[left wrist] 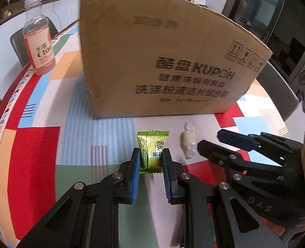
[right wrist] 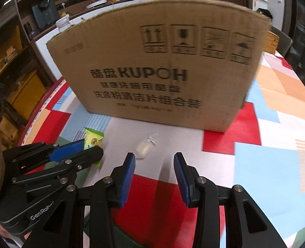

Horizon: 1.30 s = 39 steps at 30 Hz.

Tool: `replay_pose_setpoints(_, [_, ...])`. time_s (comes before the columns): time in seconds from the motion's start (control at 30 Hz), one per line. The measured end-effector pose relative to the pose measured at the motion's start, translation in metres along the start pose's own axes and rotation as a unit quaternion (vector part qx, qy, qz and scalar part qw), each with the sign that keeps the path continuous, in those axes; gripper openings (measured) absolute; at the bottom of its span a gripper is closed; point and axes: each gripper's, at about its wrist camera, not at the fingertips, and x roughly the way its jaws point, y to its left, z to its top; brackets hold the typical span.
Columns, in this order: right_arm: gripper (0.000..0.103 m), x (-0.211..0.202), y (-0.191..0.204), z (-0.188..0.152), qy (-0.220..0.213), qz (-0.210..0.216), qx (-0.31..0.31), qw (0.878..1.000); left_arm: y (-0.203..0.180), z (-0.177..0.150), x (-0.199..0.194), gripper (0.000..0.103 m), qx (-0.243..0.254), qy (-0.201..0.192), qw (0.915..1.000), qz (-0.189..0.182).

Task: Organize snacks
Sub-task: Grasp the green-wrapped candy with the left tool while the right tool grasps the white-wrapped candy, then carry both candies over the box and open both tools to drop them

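A green wrapped candy (left wrist: 152, 148) stands pinched between the blue pads of my left gripper (left wrist: 151, 157), which is shut on it just over the tablecloth. The same green candy (right wrist: 93, 139) shows in the right wrist view, held by the left gripper (right wrist: 88, 152). A white candy in clear wrap (left wrist: 188, 143) lies on the cloth to its right. My right gripper (right wrist: 154, 161) stands open with nothing between its fingers, and the white candy (right wrist: 143, 147) lies just ahead of its left finger. In the left wrist view the right gripper (left wrist: 211, 139) comes in from the right.
A large cardboard box (left wrist: 162, 62) stands behind the candies and fills the back of both views as the box (right wrist: 158, 68). An orange drink bottle (left wrist: 38, 47) stands at the back left. The colourful tablecloth (right wrist: 266, 165) covers the table; dark chairs stand at its far edge.
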Motion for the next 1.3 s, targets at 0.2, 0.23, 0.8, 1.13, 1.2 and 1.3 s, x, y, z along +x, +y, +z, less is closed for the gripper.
replay_pose_setpoints(0.2, [0.040, 0.018, 0.012, 0.006, 0.011, 0.000, -0.006, 1.000, 0.014, 0.000, -0.005, 0.021, -0.011, -0.004, 0.9999, 0.005])
replay_pose_setpoints(0.23, [0.040, 0.020, 0.013, 0.008, 0.012, 0.000, -0.006, 1.000, 0.014, 0.001, -0.004, 0.021, -0.012, -0.005, 0.9999, 0.005])
replay_pose_setpoints(0.8, [0.022, 0.038, 0.015, 0.011, 0.024, -0.029, -0.003, 0.999, 0.013, 0.006, -0.004, 0.021, -0.014, -0.012, 0.9998, -0.002])
replay_pose_setpoints(1.13, [0.021, 0.006, 0.013, 0.010, -0.003, -0.018, 0.001, 1.000, 0.004, 0.008, -0.028, 0.021, -0.008, -0.041, 0.9991, -0.006])
replay_pose_setpoints(1.2, [0.021, -0.003, 0.013, 0.009, -0.012, -0.018, 0.001, 1.000, 0.002, 0.008, -0.035, 0.021, -0.008, -0.048, 0.9988, -0.008])
replay_pose_setpoints(1.3, [0.021, -0.019, 0.011, 0.007, -0.028, -0.016, 0.004, 0.999, -0.002, 0.009, -0.045, 0.021, -0.007, -0.059, 0.9982, -0.011])
